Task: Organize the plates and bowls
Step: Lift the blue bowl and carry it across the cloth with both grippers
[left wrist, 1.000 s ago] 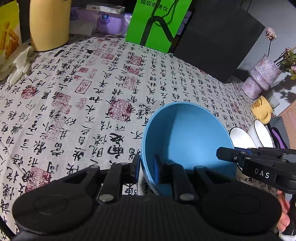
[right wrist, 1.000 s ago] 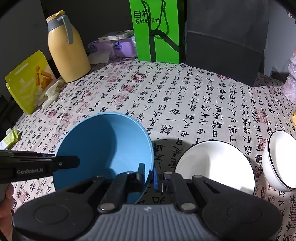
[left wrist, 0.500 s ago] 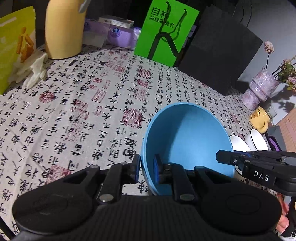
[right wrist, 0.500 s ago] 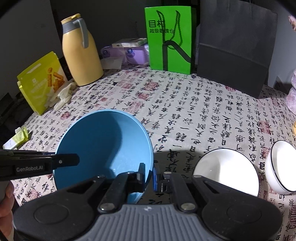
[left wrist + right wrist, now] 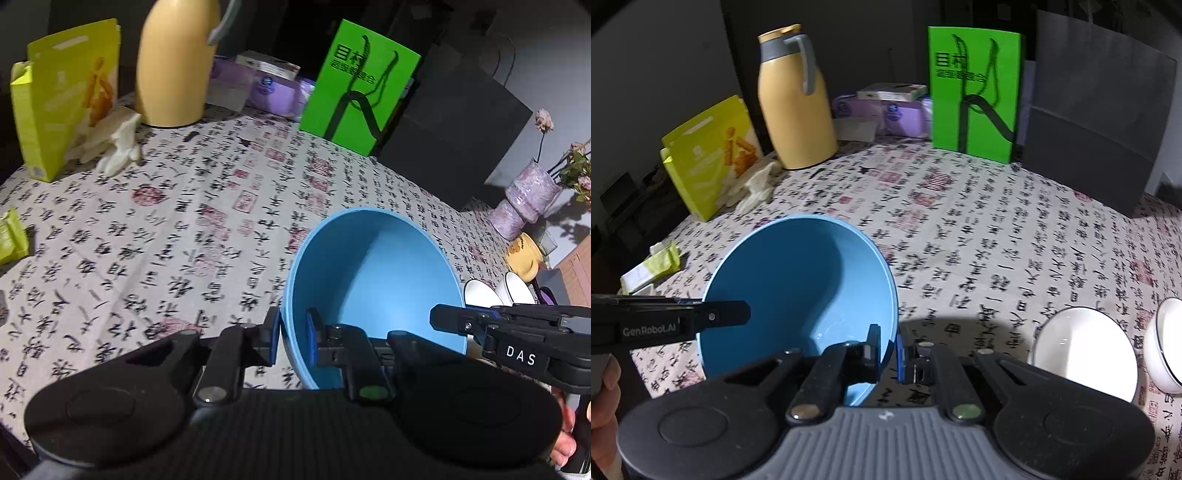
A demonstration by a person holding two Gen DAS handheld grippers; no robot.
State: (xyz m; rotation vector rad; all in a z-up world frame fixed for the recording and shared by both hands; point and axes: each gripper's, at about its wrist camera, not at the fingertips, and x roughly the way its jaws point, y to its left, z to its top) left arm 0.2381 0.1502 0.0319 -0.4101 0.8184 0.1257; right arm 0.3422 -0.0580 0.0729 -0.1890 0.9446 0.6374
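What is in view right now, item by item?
bowl: 1, blue, held over the table by both grippers
white bowls: 2, right side of table, side by side
jug: 1, yellow with grey handle, far left
snack bag: 1, yellow, left of jug
gloves: whitish, crumpled, in front of snack bag
green bag: 1, far centre, upright
black bag: 1, right of green bag
tissue packs: purple, between jug and green bag
vase: 1, purple, with flowers, far right
mug: 1, yellow, near vase
tablecloth: 1, white, calligraphy print
left gripper: shut on the bowl's left rim
right gripper: shut on the bowl's right rim
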